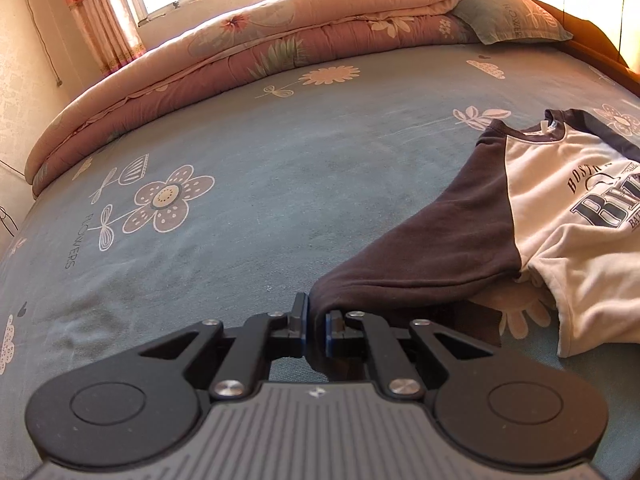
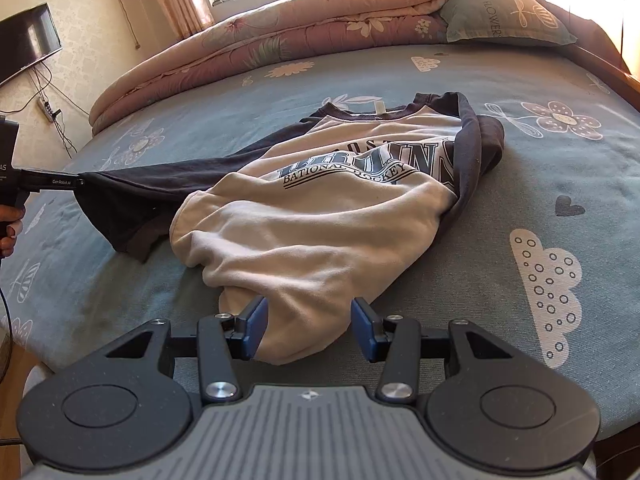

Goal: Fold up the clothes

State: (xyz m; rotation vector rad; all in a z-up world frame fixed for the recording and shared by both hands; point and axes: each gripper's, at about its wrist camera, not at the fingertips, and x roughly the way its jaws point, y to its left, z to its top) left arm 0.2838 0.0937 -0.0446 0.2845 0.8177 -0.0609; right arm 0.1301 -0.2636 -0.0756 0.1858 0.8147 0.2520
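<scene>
Item: sweatshirt (image 2: 328,216), cream body with dark raglan sleeves and printed hockey lettering on the chest. Location: lying front-up on the bed (image 2: 520,92), on a blue-grey flowered sheet, collar toward the folded quilt (image 2: 280,36) and pillow (image 2: 504,16) at the far side, hem toward the near edge. Condition: body rumpled and bunched at the hem, not yet folded.

Left sleeve (image 1: 420,240): drawn out straight to the side, long axis running from the shoulder across to the left gripper (image 1: 316,320). Its fingers (image 1: 300,316) are pressed together on the cuff, the dark cloth pinched between them; in the right wrist view the same gripper shows at the frame's left edge with the cuff at its tip.

Right sleeve (image 2: 480,148): folded or tucked back along the far side of the body; how it lies underneath cannot be made out.

Right gripper (image 2: 308,324): fingers (image 2: 256,320) spread about halfway, standing either side of the bunched cream hem. One finger appears to touch the cloth, the other stands clear, so no grip is taken.

Governing relation: the hem lies directly ahead of and between the right fingers, nearer to that hand; the stretched sleeve belongs to the left. Judged step: laying the garment flat before the first fold.
</scene>
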